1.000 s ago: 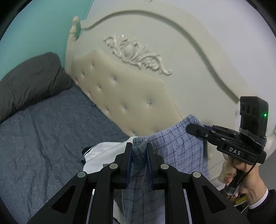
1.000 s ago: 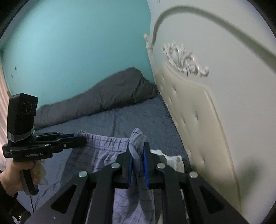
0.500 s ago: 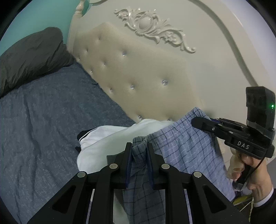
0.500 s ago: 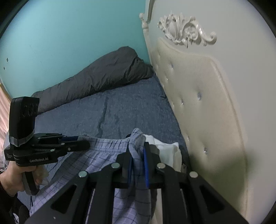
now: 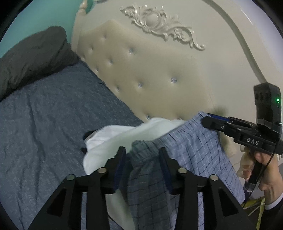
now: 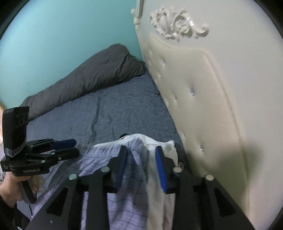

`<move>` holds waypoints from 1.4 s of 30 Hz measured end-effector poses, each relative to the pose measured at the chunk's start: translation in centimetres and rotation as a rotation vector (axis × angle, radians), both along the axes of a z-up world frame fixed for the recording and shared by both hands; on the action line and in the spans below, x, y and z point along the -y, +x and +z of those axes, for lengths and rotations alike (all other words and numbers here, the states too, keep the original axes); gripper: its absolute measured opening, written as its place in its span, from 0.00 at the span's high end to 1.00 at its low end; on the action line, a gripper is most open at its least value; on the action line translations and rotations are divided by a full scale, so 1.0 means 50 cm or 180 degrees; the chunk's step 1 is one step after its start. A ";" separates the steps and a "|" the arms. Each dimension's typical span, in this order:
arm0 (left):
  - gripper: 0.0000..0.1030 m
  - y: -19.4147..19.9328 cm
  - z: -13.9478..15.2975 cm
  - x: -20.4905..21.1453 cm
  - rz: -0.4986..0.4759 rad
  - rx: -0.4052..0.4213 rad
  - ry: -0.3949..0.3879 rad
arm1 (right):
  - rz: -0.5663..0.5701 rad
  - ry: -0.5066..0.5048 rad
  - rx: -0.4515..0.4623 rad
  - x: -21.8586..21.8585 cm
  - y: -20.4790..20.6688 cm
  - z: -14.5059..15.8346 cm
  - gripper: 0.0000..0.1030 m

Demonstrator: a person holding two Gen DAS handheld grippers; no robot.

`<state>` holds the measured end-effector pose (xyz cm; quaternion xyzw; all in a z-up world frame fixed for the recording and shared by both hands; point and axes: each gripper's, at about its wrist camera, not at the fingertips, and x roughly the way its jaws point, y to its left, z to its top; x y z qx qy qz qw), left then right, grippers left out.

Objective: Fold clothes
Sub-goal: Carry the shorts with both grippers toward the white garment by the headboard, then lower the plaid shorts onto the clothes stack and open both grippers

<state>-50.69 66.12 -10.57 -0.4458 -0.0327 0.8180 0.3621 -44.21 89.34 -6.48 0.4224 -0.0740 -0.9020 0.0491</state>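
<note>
You are looking at a bed [image 5: 53, 123] covered in a wrinkled blue-grey sheet, pushed into the corner of a room with a plain turquoise wall [image 6: 61, 44]. Along that wall lies a rolled dark grey duvet [image 6: 88, 77], resting on the sheet. At the head stands a cream headboard [image 5: 159, 74] with a tufted, button-studded panel and a carved white scroll ornament [image 5: 159, 23] above it. A turned post [image 6: 137, 16] ends its corner. The light is dim and even.

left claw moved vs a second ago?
Yes. The left claw has come down: the headboard carving sits higher in its view. Its jaws have just been opening, with the plaid shorts loose between them.
</note>
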 end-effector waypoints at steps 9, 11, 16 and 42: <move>0.49 0.046 0.049 0.023 -0.0036 -0.0280 -0.0041 | 0.0317 -0.0163 -0.0357 0.012 0.066 0.059 0.88; 0.49 0.056 0.046 0.013 -0.0127 -0.0281 -0.0081 | 0.0377 -0.0115 -0.0279 0.023 0.062 0.049 0.89; 0.49 0.051 0.008 0.001 -0.0112 -0.0130 -0.0111 | 0.0218 -0.0111 -0.0104 0.017 0.053 0.008 0.89; 0.48 0.214 0.053 0.039 -0.0396 -0.0330 -0.0139 | 0.0400 -0.0396 -0.0292 0.031 0.240 0.040 0.89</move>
